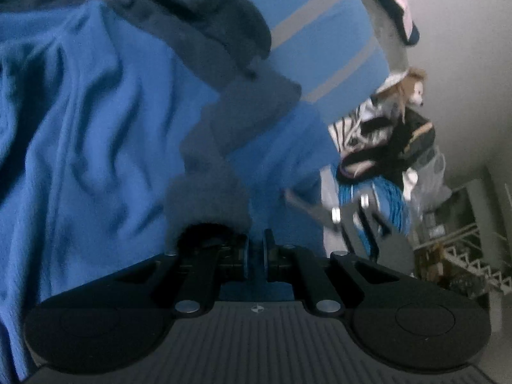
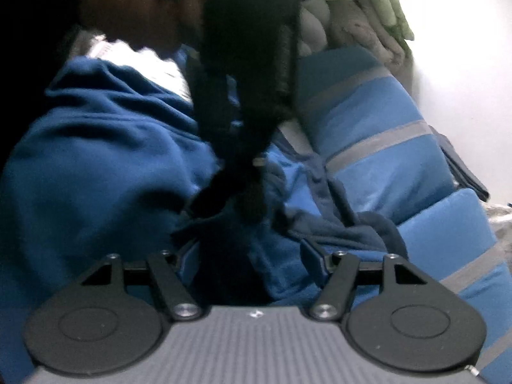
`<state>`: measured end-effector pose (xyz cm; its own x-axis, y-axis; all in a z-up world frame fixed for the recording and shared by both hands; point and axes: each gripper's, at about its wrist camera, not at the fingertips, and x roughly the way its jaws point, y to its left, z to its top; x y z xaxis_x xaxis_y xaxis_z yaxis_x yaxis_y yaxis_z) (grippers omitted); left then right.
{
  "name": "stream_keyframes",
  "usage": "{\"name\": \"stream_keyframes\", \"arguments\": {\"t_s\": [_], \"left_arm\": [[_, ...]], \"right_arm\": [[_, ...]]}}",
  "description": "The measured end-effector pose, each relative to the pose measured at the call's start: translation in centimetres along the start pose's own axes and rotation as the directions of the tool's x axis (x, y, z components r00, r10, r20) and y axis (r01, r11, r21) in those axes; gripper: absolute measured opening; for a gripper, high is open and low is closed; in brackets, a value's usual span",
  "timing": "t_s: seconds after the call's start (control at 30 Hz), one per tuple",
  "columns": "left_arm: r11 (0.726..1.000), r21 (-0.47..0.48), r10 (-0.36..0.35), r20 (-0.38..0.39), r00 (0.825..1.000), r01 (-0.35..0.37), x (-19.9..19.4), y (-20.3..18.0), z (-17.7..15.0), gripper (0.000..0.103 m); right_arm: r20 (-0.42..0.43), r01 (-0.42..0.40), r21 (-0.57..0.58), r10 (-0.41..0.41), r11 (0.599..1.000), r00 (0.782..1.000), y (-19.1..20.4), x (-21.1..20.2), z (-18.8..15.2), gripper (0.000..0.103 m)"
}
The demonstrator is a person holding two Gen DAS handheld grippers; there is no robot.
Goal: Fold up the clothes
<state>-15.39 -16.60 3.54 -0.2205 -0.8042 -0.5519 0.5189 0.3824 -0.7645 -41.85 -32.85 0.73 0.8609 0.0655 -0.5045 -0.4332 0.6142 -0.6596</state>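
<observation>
Left wrist view – garment: a blue sweatshirt (image 1: 80,121) with a darker navy collar or hood edge (image 1: 204,25) fills the left and centre, rumpled, lying on a blue bed cover with grey stripes (image 1: 323,32).
Left wrist view – left hand-held gripper (image 1: 255,256): jaws drawn together; a navy ribbed band of the garment (image 1: 208,198) runs down to them, and blue cloth shows in the narrow slit, so it appears pinched there.
Left wrist view – surroundings: a soft toy (image 1: 412,86) and piled clothes (image 1: 384,140) stand at the right, near the other gripper's blurred metal tips.
Right wrist view – garment: the sweatshirt (image 2: 96,147) lies bunched on the striped cover (image 2: 377,134), navy trim (image 2: 345,224) trailing right.
Right wrist view – right hand-held gripper (image 2: 252,256): jaws wide apart, gripping nothing, with cloth below and ahead.
Right wrist view – other hand-held gripper (image 2: 249,96): a dark blurred shape over the cloth.
Handling: soft, light, limp; likely sags and slips when lifted.
Hold: judged best at a hem or cuff corner, where the thicker ribbing gives purchase.
</observation>
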Motion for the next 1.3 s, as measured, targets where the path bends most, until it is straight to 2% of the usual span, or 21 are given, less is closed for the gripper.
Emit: {"name": "stream_keyframes", "arguments": {"t_s": [0.07,0.17,0.33,0.4,0.47,0.6,0.63,0.67,0.7,0.73,0.8,0.87,0.9,0.93,1.0,1.07,1.13,1.2,1.27,1.3], "left_arm": [[1.0,-0.006,0.004,-0.014,1.0,-0.004,0.2,0.2,-0.3,0.008],[0.999,-0.025,0.019,-0.019,1.0,-0.02,0.3,0.6,-0.3,0.008],[0.998,-0.053,0.023,-0.054,0.998,-0.026,0.7,1.3,-0.5,0.008],[0.998,-0.059,0.028,-0.069,0.997,-0.032,1.0,1.4,-0.6,0.008],[0.997,-0.065,0.03,-0.078,0.997,-0.035,1.1,1.5,-0.7,0.008],[0.997,-0.074,0.031,-0.093,0.995,-0.038,1.3,1.6,-0.6,0.008],[0.997,-0.069,0.026,-0.098,0.995,-0.033,1.2,1.5,-0.5,0.009],[0.998,-0.063,0.018,-0.107,0.994,-0.025,1.0,1.3,-0.2,0.009],[0.999,-0.042,-0.004,-0.118,0.993,-0.001,0.8,1.0,0.1,0.013],[0.999,-0.013,-0.036,-0.131,0.991,0.034,0.4,0.6,0.6,0.033],[0.988,0.01,-0.153,-0.122,0.981,0.155,-0.9,0.0,1.4,0.055],[0.954,0.018,-0.296,-0.077,0.952,0.298,-2.6,-0.4,2.1,0.059],[0.933,0.033,-0.359,-0.034,0.933,0.36,-3.7,-0.5,2.4,0.064],[0.915,0.051,-0.402,0.014,0.915,0.401,-4.7,-0.6,2.6,0.073],[0.906,0.088,-0.423,0.142,0.895,0.414,-6.7,-0.4,2.9,0.078],[0.928,0.1,-0.371,0.298,0.879,0.358,-8.1,0.1,2.8,0.08],[0.965,0.063,-0.255,0.433,0.865,0.253,-8.9,0.5,2.8,0.081],[0.987,0.021,-0.147,0.506,0.85,0.158,-9.2,0.7,2.8,0.081],[0.997,-0.008,-0.065,0.549,0.833,0.083,-9.2,0.4,2.9,0.081],[0.998,-0.008,-0.045,0.567,0.822,0.06,-9.1,0.1,2.8,0.081]], "right_arm": [[-0.013,0.03,0.015,-0.03,0.999,0.999,0.1,0.8,0.1,0.077],[-0.009,0.072,-0.051,-0.073,0.996,0.997,1.3,1.5,0.2,0.077],[0.009,0.07,-0.194,-0.07,0.979,0.998,2.6,1.5,-0.4,0.076],[0.014,0.057,-0.25,-0.055,0.966,0.998,3.0,1.3,-0.8,0.071],[0.017,0.04,-0.315,-0.036,0.948,0.999,3.6,1.0,-1.3,0.066],[0.005,-0.009,-0.36,0.012,0.933,1.0,4.4,1.1,-1.7,0.041],[0.001,-0.011,-0.361,0.013,0.933,1.0,4.4,1.2,-1.8,0.033],[-0.002,-0.013,-0.36,0.013,0.933,1.0,4.5,1.3,-1.8,0.019],[-0.004,-0.011,-0.344,0.011,0.939,1.0,4.2,1.3,-1.7,0.018],[-0.002,-0.005,-0.326,0.004,0.945,1.0,3.9,1.3,-1.6,0.017],[0.014,0.021,-0.285,-0.018,0.958,1.0,3.2,1.1,-1.3,0.016],[0.03,0.052,-0.253,-0.046,0.966,0.998,2.7,1.0,-0.9,0.016],[0.035,0.063,-0.238,-0.056,0.969,0.998,2.4,0.9,-0.8,0.016],[0.039,0.074,-0.222,-0.067,0.972,0.997,2.2,0.8,-0.7,0.016],[0.054,0.108,-0.19,-0.099,0.976,0.994,1.8,0.7,-0.6,0.016],[0.076,0.155,-0.141,-0.145,0.978,0.987,1.1,0.6,-0.3,0.015],[0.106,0.218,-0.028,-0.214,0.976,0.971,-0.9,0.4,0.1,0.014],[0.127,0.261,0.124,-0.276,0.957,0.953,-3.8,-0.2,0.4,0.014],[0.128,0.302,0.294,-0.351,0.907,0.928,-8.4,-1.3,0.4,0.013],[0.113,0.339,0.373,-0.405,0.864,0.907,-11.4,-2.3,0.2,0.013]]}}
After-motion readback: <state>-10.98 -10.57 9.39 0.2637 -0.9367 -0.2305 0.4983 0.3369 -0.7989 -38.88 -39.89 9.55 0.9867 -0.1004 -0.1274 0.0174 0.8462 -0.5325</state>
